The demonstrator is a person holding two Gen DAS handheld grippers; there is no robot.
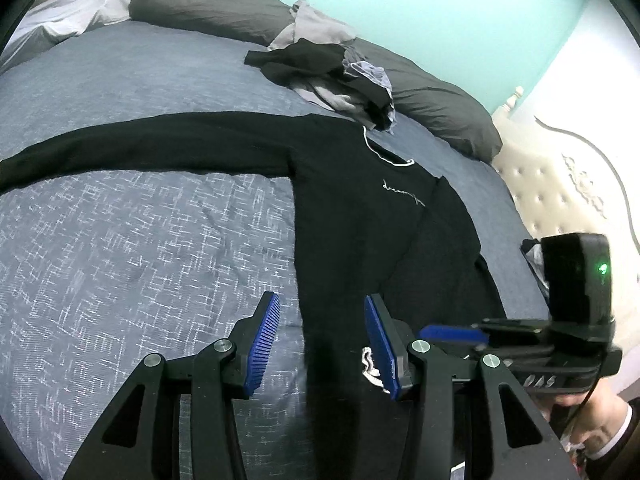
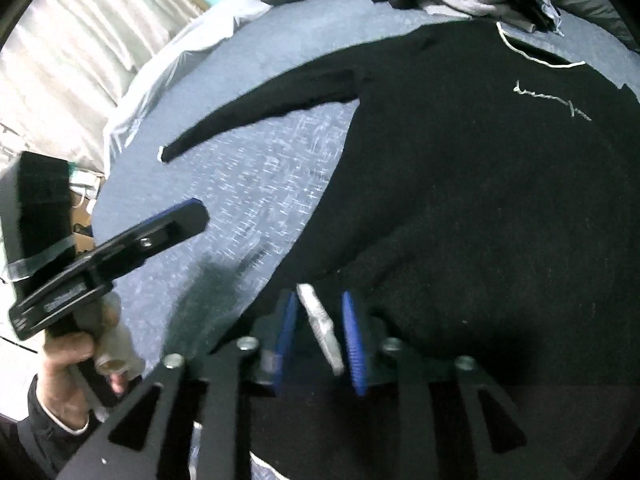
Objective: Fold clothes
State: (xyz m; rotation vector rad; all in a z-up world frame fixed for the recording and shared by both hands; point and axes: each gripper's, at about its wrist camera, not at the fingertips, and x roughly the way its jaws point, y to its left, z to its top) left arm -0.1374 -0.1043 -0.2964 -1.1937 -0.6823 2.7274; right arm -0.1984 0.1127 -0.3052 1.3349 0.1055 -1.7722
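A black long-sleeved sweater (image 1: 360, 216) with white neck trim and white script lies flat on the blue-grey bed cover (image 1: 140, 260). Its left sleeve (image 1: 140, 148) stretches out sideways; the right sleeve is folded over the body. My left gripper (image 1: 322, 344) is open over the sweater's lower left edge, near a white cuff. In the right wrist view the sweater (image 2: 460, 180) fills the frame. My right gripper (image 2: 320, 332) has its jaws partly apart with the white-edged cuff (image 2: 320, 328) between them; whether the pads grip it is unclear. The left gripper shows there too (image 2: 176, 220).
A heap of dark and grey clothes (image 1: 332, 76) lies near the grey pillows (image 1: 208, 8) at the head of the bed. A cream tufted headboard (image 1: 560, 184) stands at the right. Curtains (image 2: 72, 40) hang past the bed's left edge.
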